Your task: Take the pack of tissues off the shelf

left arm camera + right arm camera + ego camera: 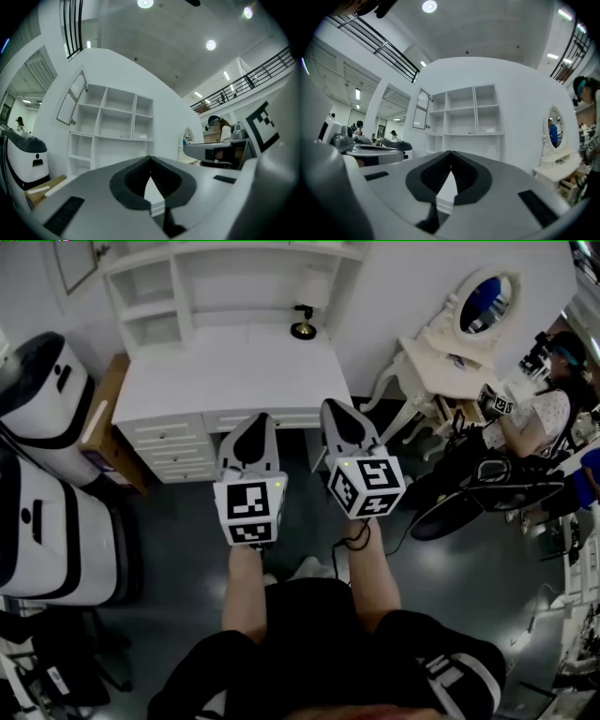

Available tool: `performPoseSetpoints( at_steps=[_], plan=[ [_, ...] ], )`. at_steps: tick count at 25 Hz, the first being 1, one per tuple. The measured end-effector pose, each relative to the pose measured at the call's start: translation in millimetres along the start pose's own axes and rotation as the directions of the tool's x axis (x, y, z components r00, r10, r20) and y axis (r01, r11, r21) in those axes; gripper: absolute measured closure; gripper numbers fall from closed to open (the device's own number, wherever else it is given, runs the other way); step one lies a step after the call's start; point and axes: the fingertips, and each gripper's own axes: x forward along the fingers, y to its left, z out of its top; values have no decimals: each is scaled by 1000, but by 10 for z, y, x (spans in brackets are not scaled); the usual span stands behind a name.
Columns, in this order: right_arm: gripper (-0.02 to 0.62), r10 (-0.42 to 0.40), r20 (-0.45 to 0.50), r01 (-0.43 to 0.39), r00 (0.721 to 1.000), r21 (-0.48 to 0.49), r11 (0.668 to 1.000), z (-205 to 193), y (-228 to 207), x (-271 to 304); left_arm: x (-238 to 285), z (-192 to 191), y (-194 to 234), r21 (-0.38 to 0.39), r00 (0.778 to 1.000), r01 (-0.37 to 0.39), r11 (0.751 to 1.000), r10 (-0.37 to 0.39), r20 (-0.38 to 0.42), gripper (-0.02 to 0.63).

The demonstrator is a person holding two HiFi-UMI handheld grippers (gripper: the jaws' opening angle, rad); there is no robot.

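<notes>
Clearly nothing is done yet. The left hand-held gripper (253,420) and the right hand-held gripper (336,407) hang short of the counter (225,371), each with its jaws pressed together and nothing between them. The reach, the grasp and the lift-off all remain. A small pale bundle, probably the pack of tissues (314,285), lies in a right-hand compartment of the shelf (150,310). It looks white and soft, but is too small to detail.

White pack of tissues (314,285) in shelf's (349,277) right compartment.
</notes>
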Motion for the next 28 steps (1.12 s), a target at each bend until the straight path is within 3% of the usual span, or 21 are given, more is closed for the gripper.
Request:
performPoseSetpoints(
  at_steps=[8,15,28],
  plan=[
    [575,-13,-33,11,999,-47,999,-19,30,-14,100,3,10,-41,1000,30,999,-30,6,595],
    [575,-76,-68,73,995,-40,997,-187,-212,-85,171,-155,-97,-62,998,67,996,-68,-18,597],
    [575,40,-122,-40,992,1,999,-505,36,334,269,-363,189,-52,997,-10,999,6,-76,595]
  ],
)
